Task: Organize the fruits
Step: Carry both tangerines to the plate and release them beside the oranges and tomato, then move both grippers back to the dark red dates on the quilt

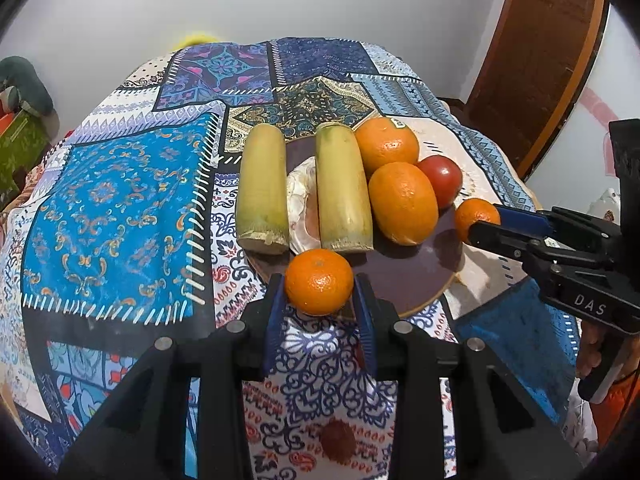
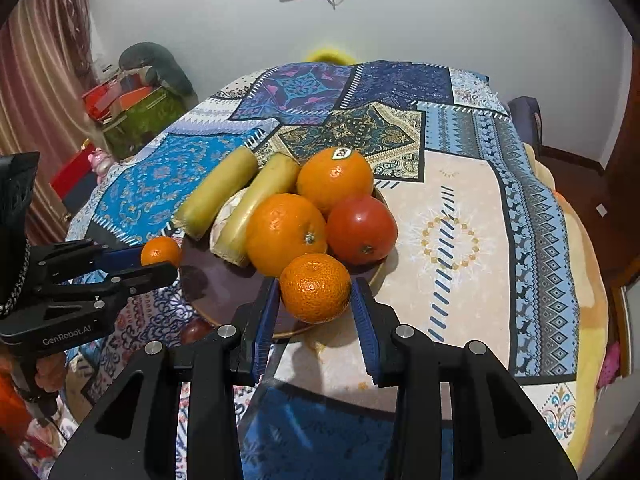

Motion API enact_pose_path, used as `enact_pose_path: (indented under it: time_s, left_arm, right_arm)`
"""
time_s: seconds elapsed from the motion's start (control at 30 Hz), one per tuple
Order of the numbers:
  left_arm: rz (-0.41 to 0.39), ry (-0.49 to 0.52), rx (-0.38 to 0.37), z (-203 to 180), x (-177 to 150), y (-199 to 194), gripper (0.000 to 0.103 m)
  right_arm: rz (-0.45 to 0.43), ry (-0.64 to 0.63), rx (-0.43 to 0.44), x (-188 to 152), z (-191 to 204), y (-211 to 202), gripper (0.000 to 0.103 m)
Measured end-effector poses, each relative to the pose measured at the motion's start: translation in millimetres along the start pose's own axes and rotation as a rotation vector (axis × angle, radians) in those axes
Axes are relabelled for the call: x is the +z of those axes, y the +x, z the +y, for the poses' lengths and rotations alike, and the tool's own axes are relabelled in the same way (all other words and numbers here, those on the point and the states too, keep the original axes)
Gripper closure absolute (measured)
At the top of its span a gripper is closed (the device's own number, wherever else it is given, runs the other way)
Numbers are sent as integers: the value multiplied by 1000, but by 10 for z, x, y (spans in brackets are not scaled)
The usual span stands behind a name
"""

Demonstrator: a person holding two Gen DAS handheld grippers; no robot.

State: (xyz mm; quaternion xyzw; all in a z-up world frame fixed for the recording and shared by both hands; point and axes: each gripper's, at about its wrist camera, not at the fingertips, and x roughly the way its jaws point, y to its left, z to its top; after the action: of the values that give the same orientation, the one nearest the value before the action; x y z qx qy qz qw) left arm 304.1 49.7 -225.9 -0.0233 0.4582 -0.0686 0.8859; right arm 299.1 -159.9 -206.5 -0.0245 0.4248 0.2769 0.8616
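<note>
My left gripper [image 1: 319, 281] is shut on a small mandarin [image 1: 319, 282] at the near edge of a dark plate [image 1: 408, 276]. The right gripper [image 2: 315, 285] is shut on a second mandarin [image 2: 316, 288] at the plate's [image 2: 216, 284] near right rim. Each gripper shows in the other view: the right gripper [image 1: 485, 222] with its mandarin [image 1: 476, 218], and the left gripper [image 2: 158, 260] with its mandarin [image 2: 160, 252]. On the plate lie two yellow-green cane pieces [image 1: 262, 188] [image 1: 344, 188], two large oranges [image 1: 386, 144] [image 1: 402, 202] and a red tomato [image 1: 442, 180].
A pale white object [image 1: 302, 200] sits between the cane pieces. A small dark red round fruit [image 2: 195, 330] lies on the patterned tablecloth [image 1: 112, 208] just in front of the plate. Boxes and clutter [image 2: 136, 112] stand past the table's left side, and a wooden door [image 1: 540, 60] is at the right.
</note>
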Motion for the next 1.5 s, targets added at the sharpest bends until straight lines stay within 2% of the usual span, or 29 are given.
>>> enact_pose_path:
  time_s: [0.4,0.73,1.13,1.3,1.5]
  left_arm:
    - [31,-10,-9,-13,14,210,69]
    - [16,-23,-6,-21,10,106,69]
    - [-11,-7,10,-29,-160,-354,69]
    - [8,-15,8,-9,-314,-476,69]
    - [44,-9,13,-25,-541,-520,69]
  right_arm:
    - [25,11,8,-18,-78,187,68]
    - [50,14,6,-26,-67,206,68]
    - [13,-6,-2,-35,98,-125,66]
    - [-15,-38,-11,-46,234,-336,66]
    - [-28,-52,-16,-130,334,-476,60]
